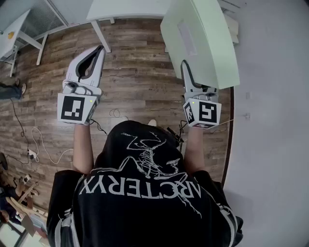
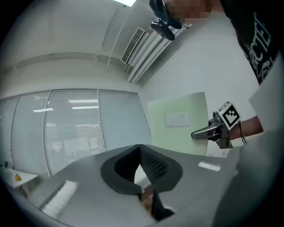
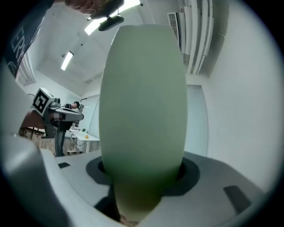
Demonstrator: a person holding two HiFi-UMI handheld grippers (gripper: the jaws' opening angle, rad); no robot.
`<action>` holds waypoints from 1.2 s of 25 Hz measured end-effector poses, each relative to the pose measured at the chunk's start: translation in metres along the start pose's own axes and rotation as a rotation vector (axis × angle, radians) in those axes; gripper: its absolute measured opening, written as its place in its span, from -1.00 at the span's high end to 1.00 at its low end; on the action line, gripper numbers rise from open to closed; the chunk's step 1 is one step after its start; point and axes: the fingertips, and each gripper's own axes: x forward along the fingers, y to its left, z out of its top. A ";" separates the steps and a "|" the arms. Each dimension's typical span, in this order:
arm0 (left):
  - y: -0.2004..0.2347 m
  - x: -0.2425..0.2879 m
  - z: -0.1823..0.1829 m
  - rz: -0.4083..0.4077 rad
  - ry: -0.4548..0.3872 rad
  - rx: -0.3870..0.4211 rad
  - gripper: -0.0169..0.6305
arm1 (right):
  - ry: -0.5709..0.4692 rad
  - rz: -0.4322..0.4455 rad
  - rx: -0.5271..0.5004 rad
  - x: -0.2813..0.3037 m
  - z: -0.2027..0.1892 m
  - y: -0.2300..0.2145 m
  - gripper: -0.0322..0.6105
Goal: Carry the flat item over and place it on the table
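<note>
The flat item is a pale green board (image 1: 200,38) with a white label, held upright and off the floor at the upper right of the head view. My right gripper (image 1: 186,66) is shut on its lower edge, and the board (image 3: 142,102) fills the middle of the right gripper view between the jaws. My left gripper (image 1: 99,49) is held out over the wooden floor to the left, apart from the board, its jaws shut with nothing between them. From the left gripper view the board (image 2: 179,126) and right gripper (image 2: 199,132) show against the white wall.
A white table (image 1: 128,9) stands ahead at the top of the head view, and another white table (image 1: 14,29) stands at the far left. Cables (image 1: 38,140) lie on the wooden floor at left. A white wall (image 1: 270,120) runs close along the right.
</note>
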 end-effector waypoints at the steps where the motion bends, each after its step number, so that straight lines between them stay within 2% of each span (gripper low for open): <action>1: 0.000 0.001 0.000 0.000 0.001 0.000 0.95 | 0.000 0.000 0.000 0.000 0.000 -0.001 0.07; 8: -0.002 0.006 -0.003 -0.007 0.011 -0.002 0.95 | -0.026 0.006 0.043 0.002 0.004 -0.004 0.07; 19: -0.002 0.017 -0.005 0.014 0.006 0.019 0.95 | -0.007 0.000 0.035 0.004 -0.006 -0.016 0.07; 30: -0.027 0.043 0.002 0.043 0.032 0.002 0.95 | -0.021 0.032 0.065 0.007 -0.011 -0.056 0.07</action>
